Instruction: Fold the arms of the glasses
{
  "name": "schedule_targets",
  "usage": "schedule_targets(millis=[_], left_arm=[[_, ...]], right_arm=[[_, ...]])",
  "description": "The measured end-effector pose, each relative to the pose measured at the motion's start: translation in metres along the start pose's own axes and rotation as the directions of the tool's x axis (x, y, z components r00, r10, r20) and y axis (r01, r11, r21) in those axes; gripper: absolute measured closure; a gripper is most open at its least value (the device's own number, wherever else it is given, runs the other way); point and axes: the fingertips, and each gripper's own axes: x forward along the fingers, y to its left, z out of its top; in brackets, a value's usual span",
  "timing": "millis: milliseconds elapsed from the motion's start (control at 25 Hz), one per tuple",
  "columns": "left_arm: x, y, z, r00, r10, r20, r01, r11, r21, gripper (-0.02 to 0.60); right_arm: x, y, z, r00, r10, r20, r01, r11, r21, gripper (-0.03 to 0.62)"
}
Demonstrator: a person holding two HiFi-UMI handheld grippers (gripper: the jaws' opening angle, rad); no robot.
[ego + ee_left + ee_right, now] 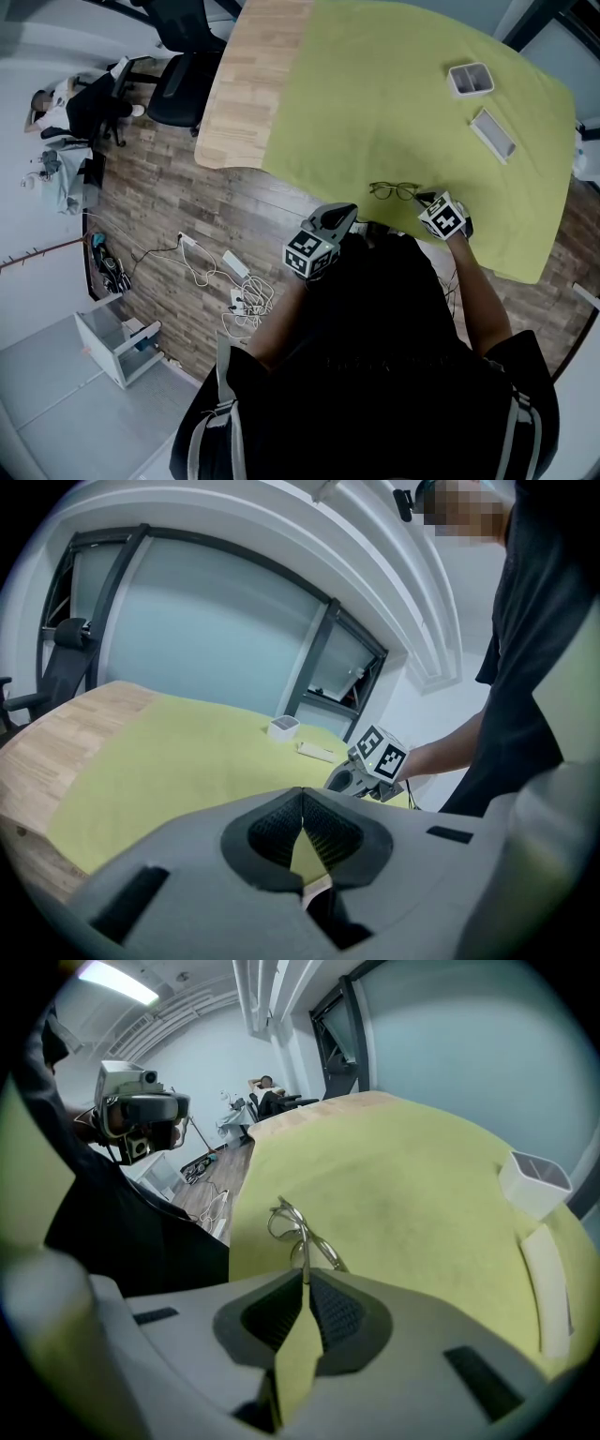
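Thin metal-framed glasses [394, 191] lie on the yellow-green cloth [394, 94] near the table's front edge. In the right gripper view the glasses [292, 1227] stretch away from the jaws, and one arm runs in between the jaw tips. My right gripper [307, 1277] is shut on that arm; in the head view it [424, 198] sits at the glasses' right end. My left gripper [348, 215] hovers at the table's edge, to the left of the glasses and a little nearer me. Its jaws [302, 797] are shut with nothing between them.
A small white box [470, 79] and a flat white case [492, 133] lie farther back right on the cloth. Bare wooden tabletop [248, 75] shows at the left, with an office chair [183, 84] beyond it. Cables lie on the floor [225, 277].
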Motion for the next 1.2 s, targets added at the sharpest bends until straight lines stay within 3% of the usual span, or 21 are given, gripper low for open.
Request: schedule_targets(millis=[760, 1200], left_arm=[[-0.016, 0.005, -0.007, 0.999, 0.045, -0.028, -0.045, 0.999, 0.002, 0.563], [-0.018, 0.0, -0.011, 0.999, 0.025, -0.039, -0.025, 1.0, 0.004, 0.563]], right_arm=[[0.025, -0.007, -0.015, 0.998, -0.012, -0.055, 0.013, 1.0, 0.014, 0.559], [0.035, -0.006, -0.016, 0.999, -0.006, -0.048, 0.007, 1.0, 0.028, 0.559]])
